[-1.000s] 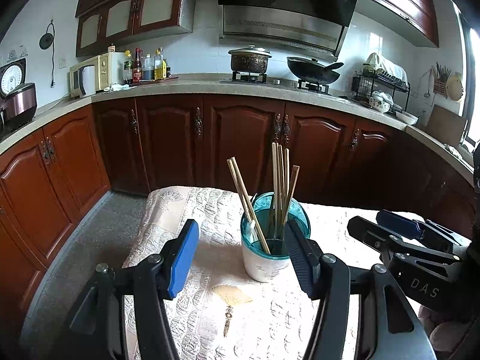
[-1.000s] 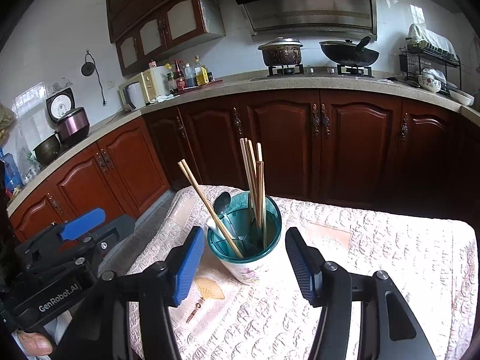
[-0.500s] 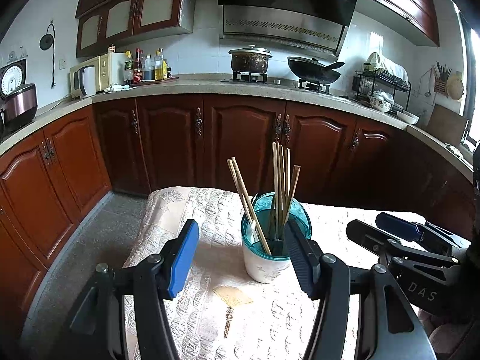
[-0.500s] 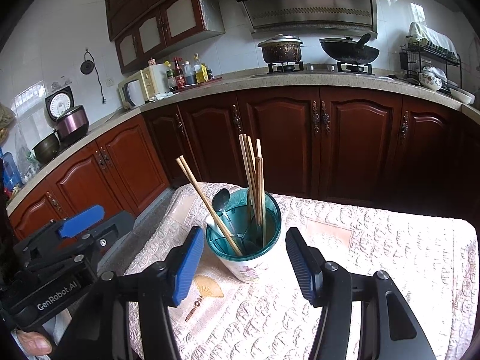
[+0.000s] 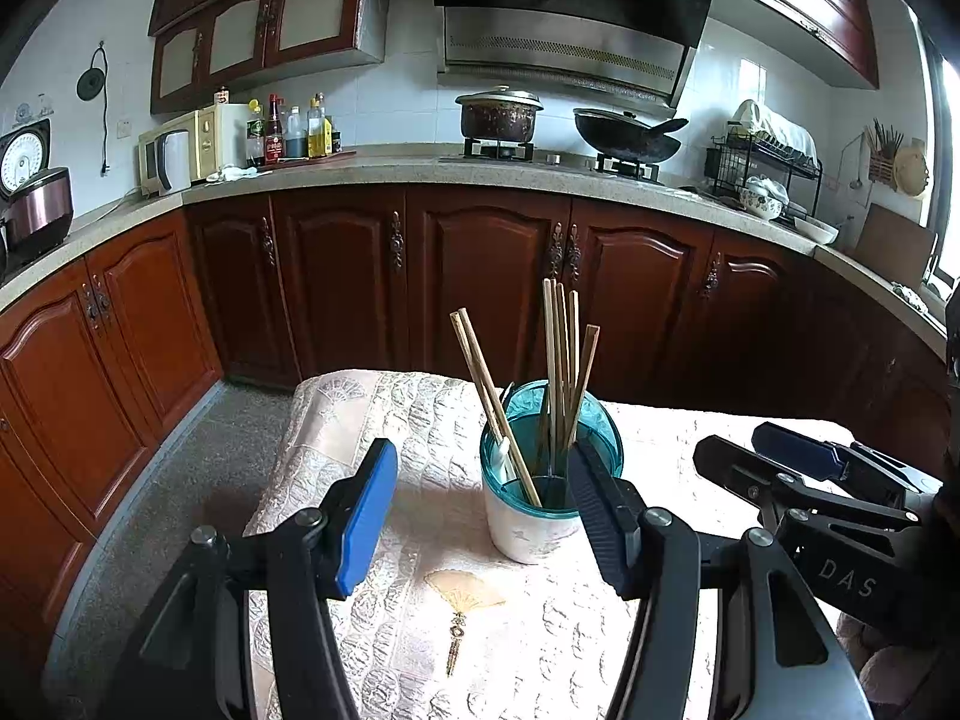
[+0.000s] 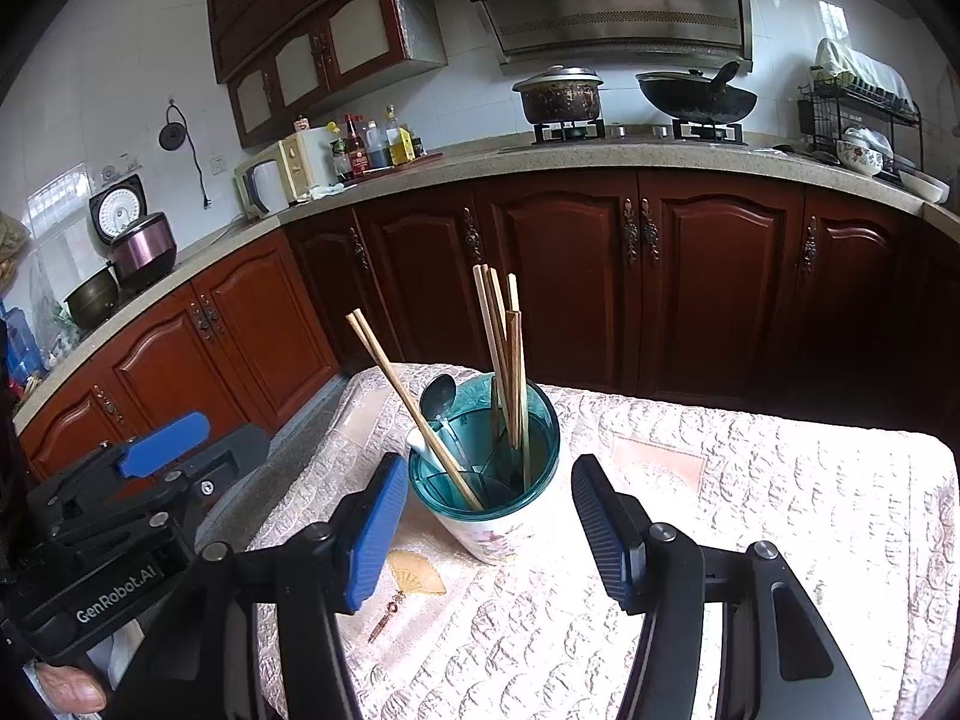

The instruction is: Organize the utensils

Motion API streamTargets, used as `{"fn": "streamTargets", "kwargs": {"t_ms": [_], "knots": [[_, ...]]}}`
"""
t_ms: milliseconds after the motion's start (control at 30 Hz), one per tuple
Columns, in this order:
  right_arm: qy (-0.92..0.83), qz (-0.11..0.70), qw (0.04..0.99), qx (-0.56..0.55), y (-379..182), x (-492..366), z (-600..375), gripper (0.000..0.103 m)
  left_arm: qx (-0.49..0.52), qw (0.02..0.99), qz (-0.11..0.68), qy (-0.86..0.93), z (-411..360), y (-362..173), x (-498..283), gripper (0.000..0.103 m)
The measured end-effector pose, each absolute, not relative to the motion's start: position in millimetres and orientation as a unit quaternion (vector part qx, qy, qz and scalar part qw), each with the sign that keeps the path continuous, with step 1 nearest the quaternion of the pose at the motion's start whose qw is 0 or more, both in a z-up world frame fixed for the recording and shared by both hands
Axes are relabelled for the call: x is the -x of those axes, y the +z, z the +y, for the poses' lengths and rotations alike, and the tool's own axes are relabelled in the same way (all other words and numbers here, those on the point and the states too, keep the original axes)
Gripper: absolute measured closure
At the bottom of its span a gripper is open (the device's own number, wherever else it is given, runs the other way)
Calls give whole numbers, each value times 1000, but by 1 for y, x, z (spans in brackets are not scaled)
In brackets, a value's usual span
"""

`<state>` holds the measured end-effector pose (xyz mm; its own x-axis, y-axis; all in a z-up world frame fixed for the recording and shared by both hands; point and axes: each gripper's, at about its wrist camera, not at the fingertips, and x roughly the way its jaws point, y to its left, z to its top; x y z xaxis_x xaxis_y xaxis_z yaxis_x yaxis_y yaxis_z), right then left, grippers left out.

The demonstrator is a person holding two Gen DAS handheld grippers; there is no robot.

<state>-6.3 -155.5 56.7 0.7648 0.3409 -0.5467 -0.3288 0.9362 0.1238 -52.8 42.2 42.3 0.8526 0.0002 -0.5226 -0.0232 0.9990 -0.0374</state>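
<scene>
A white utensil holder with a teal rim stands on the quilted table. Several wooden chopsticks stick out of it, one pair leaning left. A metal spoon and a white handle rest inside. My left gripper hangs open just in front of the holder, nothing between its fingers. My right gripper is open too, its pads on either side of the holder without touching. Each gripper appears in the other view: the right one, the left one.
The cream quilted tablecloth has a fan print. Dark wood cabinets run under a stone counter with a pot, a wok, a microwave and a dish rack. A person's finger shows at the lower left.
</scene>
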Motion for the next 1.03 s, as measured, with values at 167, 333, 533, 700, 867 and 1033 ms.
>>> {"fn": "streamTargets", "kwargs": {"t_ms": [167, 333, 533, 700, 867, 1033], "knots": [[179, 294, 939, -10, 56, 6, -155, 42, 20, 962, 273, 5, 41, 41, 52, 43], [180, 297, 938, -8, 55, 4, -155, 42, 21, 962, 274, 6, 40, 40, 51, 43], [180, 299, 937, -8, 53, 3, -153, 42, 20, 961, 277, 5, 40, 37, 49, 43], [179, 304, 936, -8, 49, 2, -153, 42, 23, 960, 278, 3, 39, 37, 47, 43], [178, 308, 935, -11, 46, -1, -154, 41, 22, 959, 281, 1, 39, 34, 45, 43], [172, 313, 934, -18, 39, -5, -161, 41, 20, 960, 280, 0, 39, 31, 43, 43]]}}
